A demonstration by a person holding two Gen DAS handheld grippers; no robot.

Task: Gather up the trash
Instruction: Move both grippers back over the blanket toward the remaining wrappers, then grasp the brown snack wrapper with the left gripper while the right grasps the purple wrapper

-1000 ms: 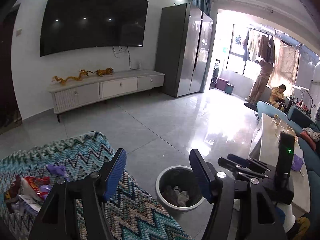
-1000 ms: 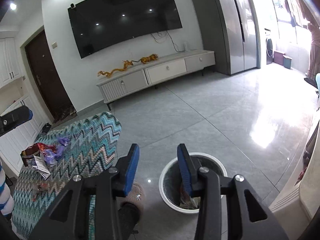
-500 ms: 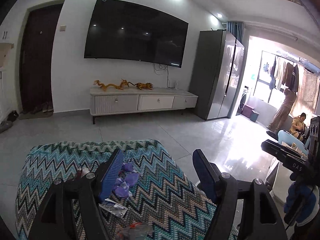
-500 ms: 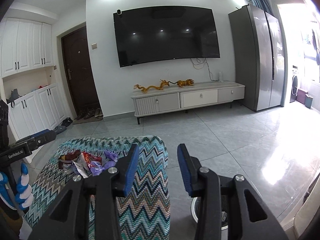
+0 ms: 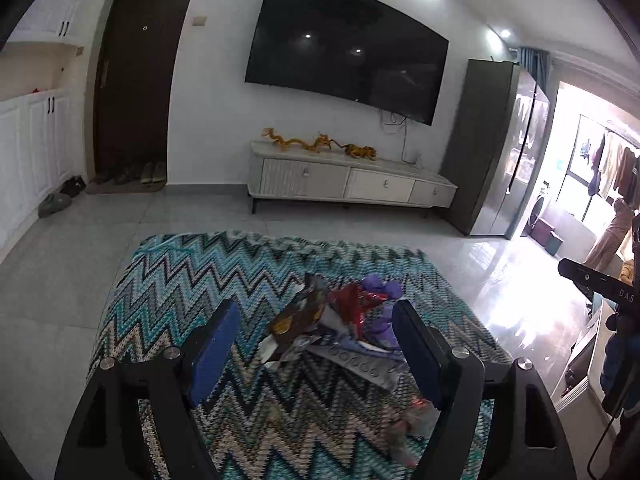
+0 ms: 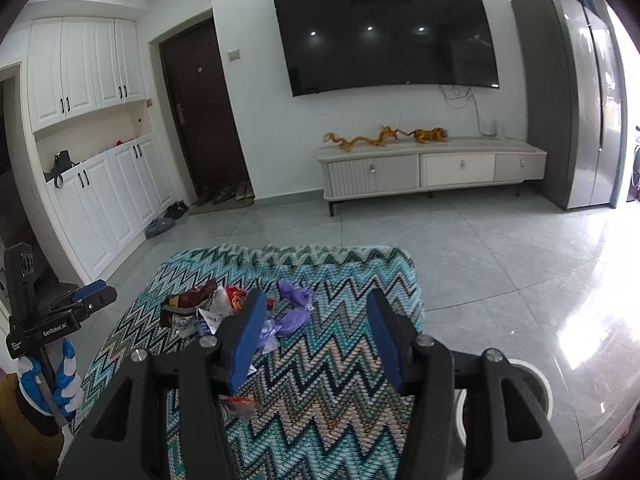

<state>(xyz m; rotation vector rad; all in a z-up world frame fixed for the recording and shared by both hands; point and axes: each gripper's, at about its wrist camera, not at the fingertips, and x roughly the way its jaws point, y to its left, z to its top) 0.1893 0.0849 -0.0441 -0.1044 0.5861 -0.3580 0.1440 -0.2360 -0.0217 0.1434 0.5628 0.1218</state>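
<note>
The trash point(image 5: 340, 328) lies in a loose heap on the zigzag cloth point(image 5: 192, 280), near the middle and a little to the right of it; it is made of a brown wrapper point(image 5: 298, 314), a red wrapper point(image 5: 352, 304), some purple crumpled pieces point(image 5: 380, 292) and a flat grey sheet point(image 5: 360, 364) under them; one more small piece point(image 6: 238, 404) lies apart, nearer to the person. The left gripper point(image 5: 316, 354) is spread wide and holds nothing; it hangs over the heap, with the brown wrapper and the sheet showing between its two blue pads point(image 5: 214, 354); whether the tips touch anything I cannot tell. The right gripper point(image 6: 316, 344) is spread too and empty, above the cloth and beside the purple pieces. The bin point(image 6: 536, 384) stands on the floor at the right of the cloth, and only part of its white rim shows behind the right gripper. I judge that the step in hand is the taking of one piece from the heap; it is better to choose a piece that stands up, such as the brown wrapper, than the flat sheet, which may slip; the pads should come down on both sides of it and close slowly, so that the cloth is not caught with it; light wrappers may drop on the way, so the path to the bin should be short and steady.
</note>
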